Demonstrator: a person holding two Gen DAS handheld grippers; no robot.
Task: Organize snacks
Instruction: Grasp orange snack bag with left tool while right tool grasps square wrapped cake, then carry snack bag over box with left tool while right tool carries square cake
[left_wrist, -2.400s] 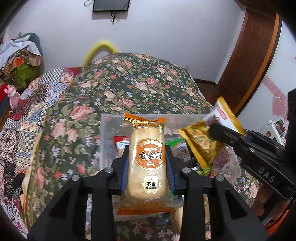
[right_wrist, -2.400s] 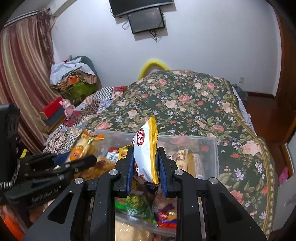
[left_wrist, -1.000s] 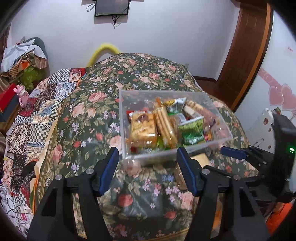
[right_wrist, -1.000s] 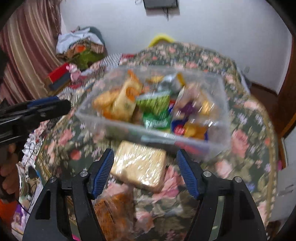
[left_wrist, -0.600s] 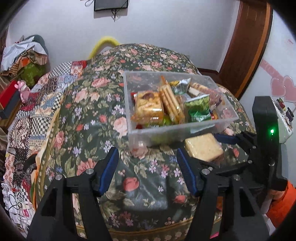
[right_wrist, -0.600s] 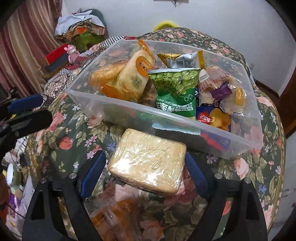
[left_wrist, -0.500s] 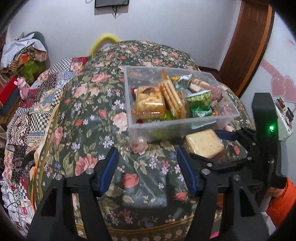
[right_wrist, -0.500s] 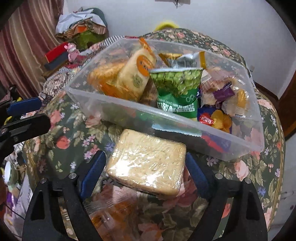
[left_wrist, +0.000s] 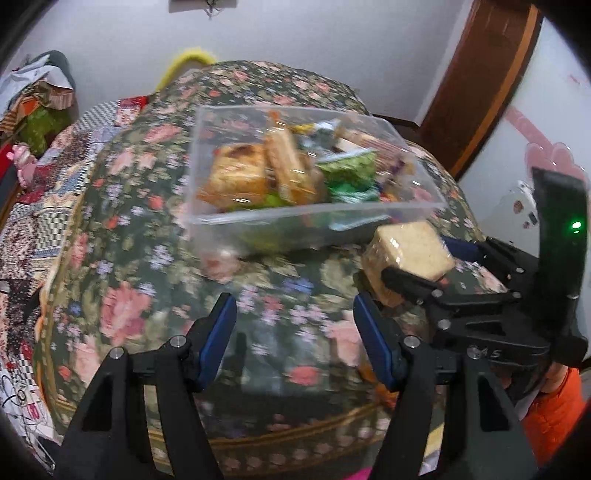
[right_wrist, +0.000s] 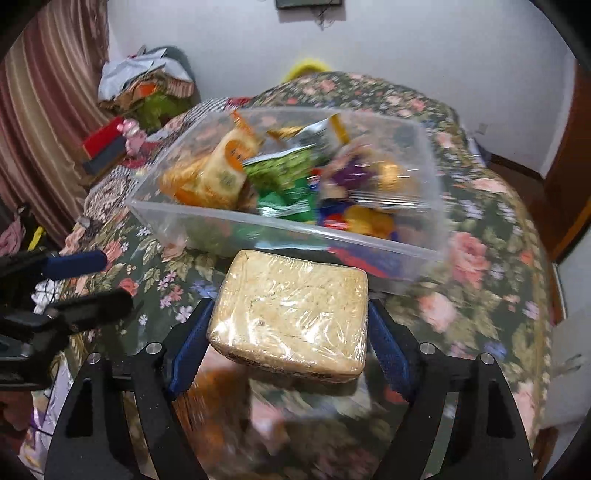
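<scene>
- Snacks fill the clear rectangular plastic bin (right_wrist: 284, 229), which sits on the dark green floral bedspread (left_wrist: 122, 236); this bin is the landmark.
- Inside the bin: a green pea packet (right_wrist: 284, 173), a pale orange-labelled rice cracker pack (right_wrist: 221, 173) and other blurred wrappers.
- Right claw (right_wrist: 290, 341) pinches a square, cling-wrapped block of pale crackers (right_wrist: 291, 314) between its blue-padded fingers (right_wrist: 188, 339), just in front of the bin's near wall, raised above the bedspread.
- Left claw (left_wrist: 293, 339) is spread wide with nothing between its fingers, in front of the bin and left of the wrapped block.
</scene>
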